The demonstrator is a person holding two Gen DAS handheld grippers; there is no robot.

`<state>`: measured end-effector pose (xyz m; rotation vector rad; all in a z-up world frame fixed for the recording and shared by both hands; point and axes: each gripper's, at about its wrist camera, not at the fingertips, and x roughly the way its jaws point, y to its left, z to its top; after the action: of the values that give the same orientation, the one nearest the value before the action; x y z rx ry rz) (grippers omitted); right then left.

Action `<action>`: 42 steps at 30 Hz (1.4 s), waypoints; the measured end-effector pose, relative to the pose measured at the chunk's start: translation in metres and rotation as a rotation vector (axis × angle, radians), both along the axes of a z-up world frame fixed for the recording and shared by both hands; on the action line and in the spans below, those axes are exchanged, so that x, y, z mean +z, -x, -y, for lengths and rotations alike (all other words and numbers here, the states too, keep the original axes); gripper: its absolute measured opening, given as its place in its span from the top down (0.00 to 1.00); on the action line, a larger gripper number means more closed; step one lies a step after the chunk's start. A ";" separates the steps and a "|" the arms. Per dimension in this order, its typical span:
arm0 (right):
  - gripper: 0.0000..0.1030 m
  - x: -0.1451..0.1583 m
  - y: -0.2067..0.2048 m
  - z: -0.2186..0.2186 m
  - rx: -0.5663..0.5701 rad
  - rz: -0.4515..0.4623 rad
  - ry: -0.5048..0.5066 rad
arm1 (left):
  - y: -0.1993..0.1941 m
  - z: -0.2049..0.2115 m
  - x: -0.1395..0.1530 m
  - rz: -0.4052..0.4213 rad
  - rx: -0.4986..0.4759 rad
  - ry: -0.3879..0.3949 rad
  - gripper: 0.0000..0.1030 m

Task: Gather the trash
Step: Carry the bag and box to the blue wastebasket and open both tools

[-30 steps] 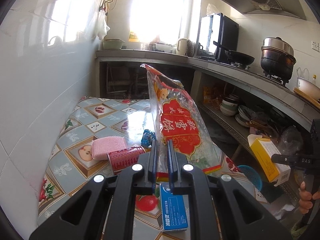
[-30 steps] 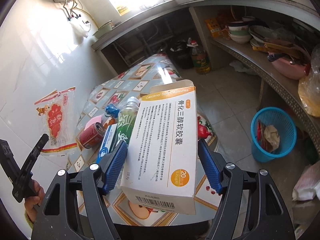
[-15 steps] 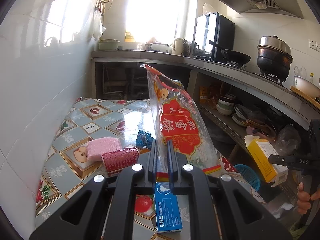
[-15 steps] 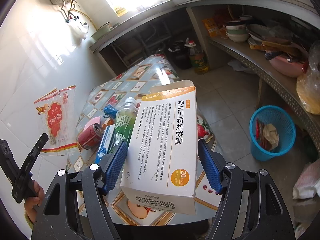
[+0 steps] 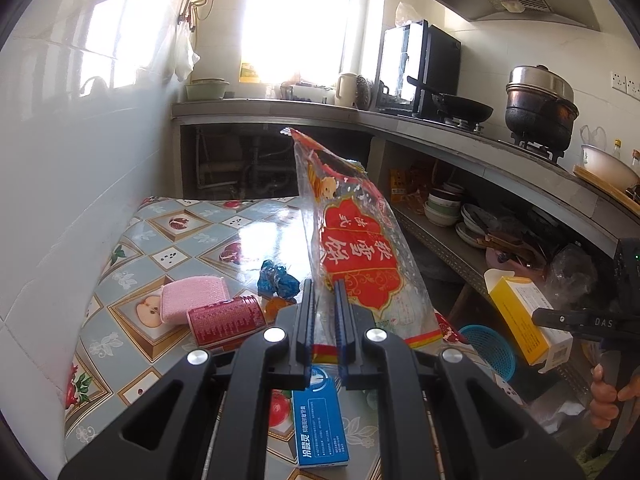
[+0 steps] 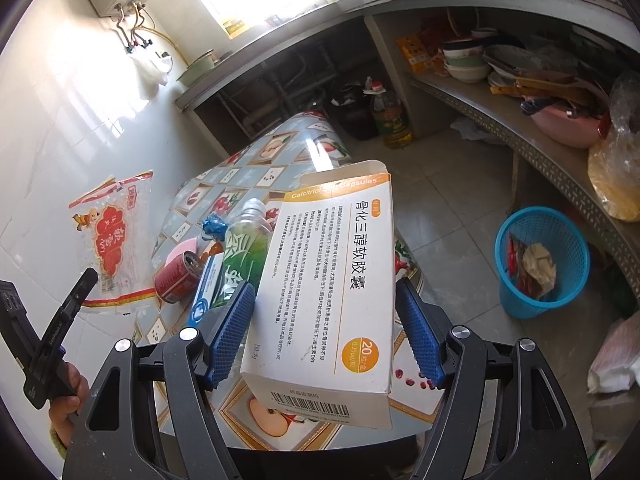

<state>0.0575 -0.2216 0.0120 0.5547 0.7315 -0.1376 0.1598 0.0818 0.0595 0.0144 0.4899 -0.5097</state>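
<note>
My left gripper (image 5: 323, 320) is shut on a clear snack wrapper with red print (image 5: 356, 256) and holds it upright above the table; the wrapper also shows in the right wrist view (image 6: 110, 240). My right gripper (image 6: 326, 332) is shut on a white and orange medicine box (image 6: 332, 280), held above the table's near edge; the box also shows in the left wrist view (image 5: 524, 320). A blue trash basket (image 6: 540, 264) with some trash in it stands on the floor to the right.
On the tiled-pattern table (image 5: 176, 236) lie a red can (image 5: 226, 320), a pink sponge (image 5: 192, 294), blue crumpled wrappers (image 5: 276, 280), a blue box (image 5: 320, 428) and a green bottle (image 6: 244, 252). Counter shelves (image 6: 540, 136) with dishes run along the right.
The left gripper with the wrapper has risen slightly and drawn back from the table. The right gripper with the box has barely moved.
</note>
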 end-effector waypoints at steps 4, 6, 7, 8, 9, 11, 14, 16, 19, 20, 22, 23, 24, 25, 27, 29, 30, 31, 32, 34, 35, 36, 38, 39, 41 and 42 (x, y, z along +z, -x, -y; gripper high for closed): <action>0.34 0.001 0.007 0.009 -0.022 0.009 -0.001 | -0.001 0.011 0.002 -0.004 -0.029 0.002 0.92; 0.34 0.004 0.015 0.020 -0.054 0.020 -0.002 | -0.002 0.021 0.005 -0.006 -0.054 0.003 0.92; 0.34 0.006 0.021 0.026 -0.073 0.026 0.000 | -0.003 0.026 0.007 -0.007 -0.070 0.006 0.92; 0.34 0.009 0.029 0.034 -0.100 0.032 0.007 | -0.003 0.033 0.009 -0.009 -0.090 0.010 0.92; 0.34 0.012 0.035 0.040 -0.122 0.035 0.016 | -0.003 0.040 0.012 -0.011 -0.112 0.012 0.92; 0.34 0.015 0.052 0.058 -0.181 0.039 0.035 | -0.005 0.057 0.016 -0.020 -0.165 0.014 0.92; 0.34 0.013 0.079 0.087 -0.278 0.020 0.056 | -0.006 0.092 0.021 -0.040 -0.257 0.012 0.92; 0.34 0.008 0.094 0.104 -0.336 0.004 0.048 | -0.006 0.119 0.022 -0.056 -0.323 0.001 0.92; 0.34 -0.008 0.118 0.128 -0.418 -0.022 0.021 | -0.006 0.163 0.017 -0.111 -0.427 -0.019 0.92; 0.34 -0.014 0.123 0.133 -0.438 -0.030 0.013 | -0.008 0.180 0.014 -0.142 -0.458 -0.027 0.92; 0.34 -0.030 0.130 0.143 -0.471 -0.052 -0.013 | -0.013 0.215 0.004 -0.231 -0.527 -0.046 0.92; 0.34 -0.039 0.132 0.148 -0.484 -0.066 -0.029 | -0.015 0.230 -0.002 -0.271 -0.552 -0.056 0.92; 0.34 -0.049 0.133 0.152 -0.493 -0.078 -0.046 | -0.018 0.250 -0.009 -0.316 -0.577 -0.078 0.91; 0.34 -0.057 0.134 0.157 -0.499 -0.089 -0.064 | -0.021 0.267 -0.016 -0.352 -0.595 -0.100 0.91; 0.34 -0.078 0.131 0.166 -0.509 -0.111 -0.099 | -0.026 0.303 -0.032 -0.414 -0.625 -0.148 0.91; 0.34 -0.103 0.124 0.176 -0.519 -0.141 -0.135 | -0.034 0.339 -0.051 -0.483 -0.638 -0.202 0.91; 0.34 -0.113 0.122 0.180 -0.521 -0.149 -0.155 | -0.038 0.355 -0.061 -0.519 -0.643 -0.224 0.91; 0.34 -0.124 0.117 0.184 -0.523 -0.160 -0.177 | -0.042 0.372 -0.071 -0.549 -0.643 -0.249 0.91; 0.34 -0.138 0.111 0.190 -0.525 -0.175 -0.200 | -0.046 0.388 -0.081 -0.570 -0.642 -0.274 0.91; 0.34 -0.157 0.099 0.202 -0.529 -0.189 -0.224 | -0.050 0.420 -0.102 -0.598 -0.639 -0.329 0.91; 0.34 -0.170 0.090 0.209 -0.535 -0.202 -0.227 | -0.053 0.435 -0.111 -0.608 -0.637 -0.352 0.91; 0.34 -0.180 0.082 0.216 -0.543 -0.217 -0.230 | -0.056 0.450 -0.121 -0.621 -0.634 -0.373 0.91; 0.33 -0.198 0.064 0.232 -0.554 -0.234 -0.237 | -0.062 0.475 -0.136 -0.637 -0.629 -0.405 0.91; 0.33 -0.206 0.055 0.240 -0.561 -0.240 -0.232 | -0.065 0.488 -0.145 -0.639 -0.625 -0.418 0.91; 0.29 -0.221 0.034 0.258 -0.587 -0.247 -0.204 | -0.072 0.512 -0.158 -0.639 -0.614 -0.418 0.91; 0.27 -0.227 0.027 0.266 -0.602 -0.247 -0.184 | -0.075 0.524 -0.164 -0.640 -0.614 -0.415 0.91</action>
<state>0.0302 -0.4873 -0.2149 0.9354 0.8017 -0.7135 0.2353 -0.4421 -0.1050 0.4206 1.2300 -1.0139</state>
